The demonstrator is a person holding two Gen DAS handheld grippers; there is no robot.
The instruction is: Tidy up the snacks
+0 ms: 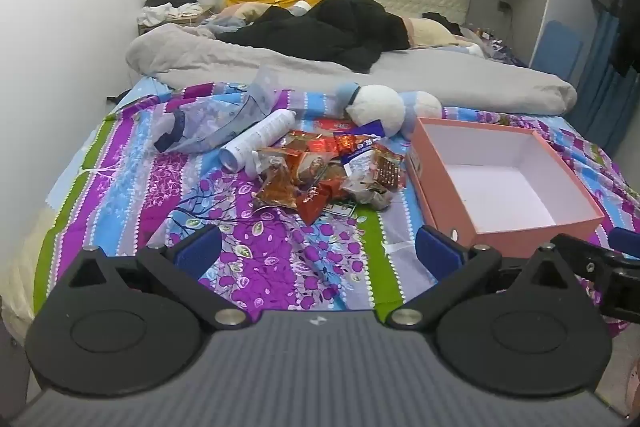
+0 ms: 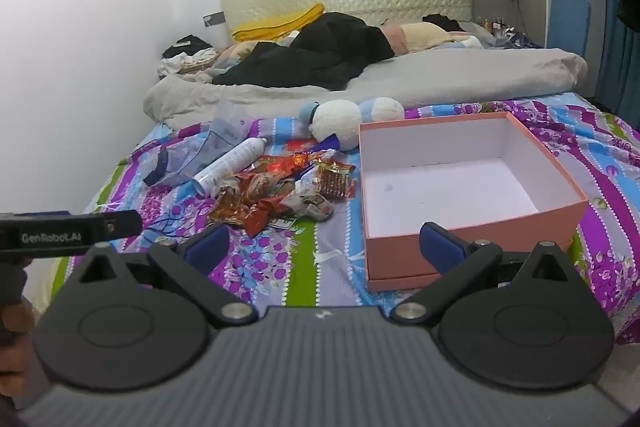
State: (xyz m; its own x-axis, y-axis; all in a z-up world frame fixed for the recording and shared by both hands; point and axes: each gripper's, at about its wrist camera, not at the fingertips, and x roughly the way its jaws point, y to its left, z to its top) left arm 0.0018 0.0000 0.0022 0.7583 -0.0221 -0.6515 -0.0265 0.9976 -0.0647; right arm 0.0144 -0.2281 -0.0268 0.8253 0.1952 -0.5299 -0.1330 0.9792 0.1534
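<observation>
Black left gripper (image 1: 318, 251), blue pads (image 1: 199, 247), grey ribbed body (silver screws)

The snack wrappers (image 1: 320, 175) are gleaming like crinkled foil and glossy plastic film. The box (image 1: 532, 231) is showing matt pink card outside and smooth white paper inside. The bedsheet (image 1: 280, 251) is looking like soft printed cloth. The plush toy (image 1: 378, 107) is appearing fuzzy. The white bottle (image 1: 260, 139) is shining as smooth plastic. The left gripper (image 1: 318, 247) is showing matt black plastic, blue rubbery-looking pads (image 1: 198, 247) and shiny metal pins.
</observation>
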